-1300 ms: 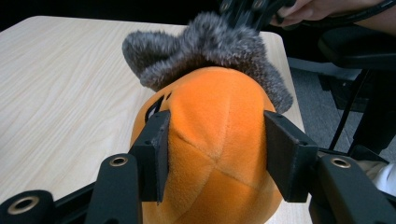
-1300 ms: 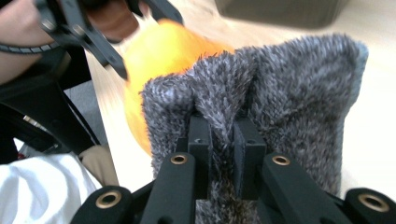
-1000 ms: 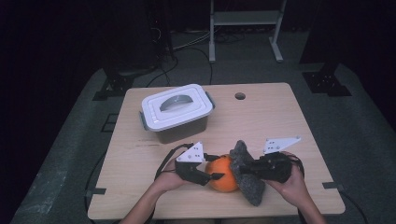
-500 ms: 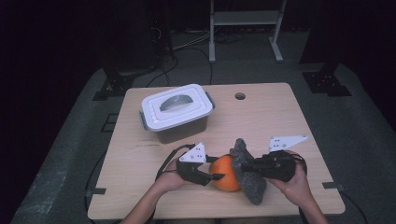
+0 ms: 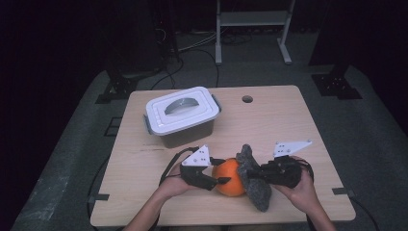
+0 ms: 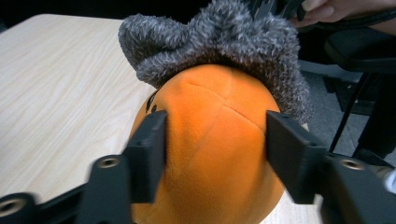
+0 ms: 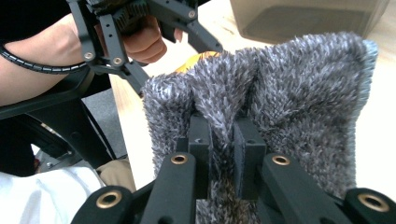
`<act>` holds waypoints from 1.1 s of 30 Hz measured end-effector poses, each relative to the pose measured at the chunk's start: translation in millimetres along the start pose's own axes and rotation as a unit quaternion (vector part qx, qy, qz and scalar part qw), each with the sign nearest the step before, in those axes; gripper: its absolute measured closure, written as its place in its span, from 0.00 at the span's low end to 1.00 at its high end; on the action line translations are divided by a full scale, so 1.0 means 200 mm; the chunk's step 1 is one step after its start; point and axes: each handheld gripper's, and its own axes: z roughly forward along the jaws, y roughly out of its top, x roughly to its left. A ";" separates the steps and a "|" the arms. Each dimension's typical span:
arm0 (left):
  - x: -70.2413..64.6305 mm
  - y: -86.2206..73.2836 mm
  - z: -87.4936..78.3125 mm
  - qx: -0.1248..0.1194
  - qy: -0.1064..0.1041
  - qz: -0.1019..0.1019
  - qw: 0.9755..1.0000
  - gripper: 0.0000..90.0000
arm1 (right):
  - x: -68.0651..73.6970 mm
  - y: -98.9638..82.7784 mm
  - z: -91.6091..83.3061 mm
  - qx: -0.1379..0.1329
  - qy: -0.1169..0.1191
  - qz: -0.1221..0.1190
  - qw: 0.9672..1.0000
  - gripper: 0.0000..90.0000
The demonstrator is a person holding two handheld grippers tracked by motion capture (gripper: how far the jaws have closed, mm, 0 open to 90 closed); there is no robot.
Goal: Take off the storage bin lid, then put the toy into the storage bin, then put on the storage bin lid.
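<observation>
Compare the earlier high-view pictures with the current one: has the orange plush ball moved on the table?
No. The orange plush ball sits at the same spot near the table's front edge, in front of the lidded grey box, as before.

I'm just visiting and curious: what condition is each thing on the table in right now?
Orange plush ball: on the table, clamped between the left gripper jaws.
Grey fuzzy cloth: bunched, pinched by the right gripper, draped against the ball.
Storage box: lid on, handle flat, untouched.
</observation>
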 end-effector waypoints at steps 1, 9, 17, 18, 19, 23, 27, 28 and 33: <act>0.00 0.00 0.00 -0.003 -0.001 -0.006 1.000 0.39 | 0.00 -0.01 0.00 0.002 0.002 0.004 1.000 0.88; 0.03 -0.05 0.04 0.020 -0.020 -0.016 0.999 0.20 | -0.01 -0.02 0.01 0.005 0.010 0.009 1.000 0.88; 0.03 -0.05 0.02 0.011 -0.009 -0.009 1.000 0.46 | 0.01 0.00 -0.01 -0.003 -0.002 -0.002 1.000 0.88; 0.03 -0.05 0.02 0.011 -0.009 -0.009 1.000 0.47 | 0.01 0.00 -0.01 -0.003 -0.002 -0.002 1.000 0.88; 0.02 -0.05 0.03 0.009 -0.010 -0.008 1.000 0.47 | 0.03 0.02 -0.02 -0.013 0.001 -0.006 1.000 0.88; 0.01 -0.04 0.03 0.012 -0.007 -0.003 1.000 0.48 | 0.04 0.03 -0.01 -0.008 -0.001 -0.011 1.000 0.88; 0.00 -0.04 0.02 0.000 -0.002 -0.003 1.000 0.51 | 0.05 0.03 -0.01 -0.009 -0.004 -0.015 1.000 0.88; 0.01 -0.03 0.01 0.002 -0.001 -0.002 1.000 0.51 | 0.04 0.03 -0.01 -0.009 -0.002 -0.015 1.000 0.88; 0.01 -0.04 0.00 0.000 0.003 -0.005 1.000 0.51 | -0.02 -0.02 0.01 -0.002 0.003 0.004 1.000 0.88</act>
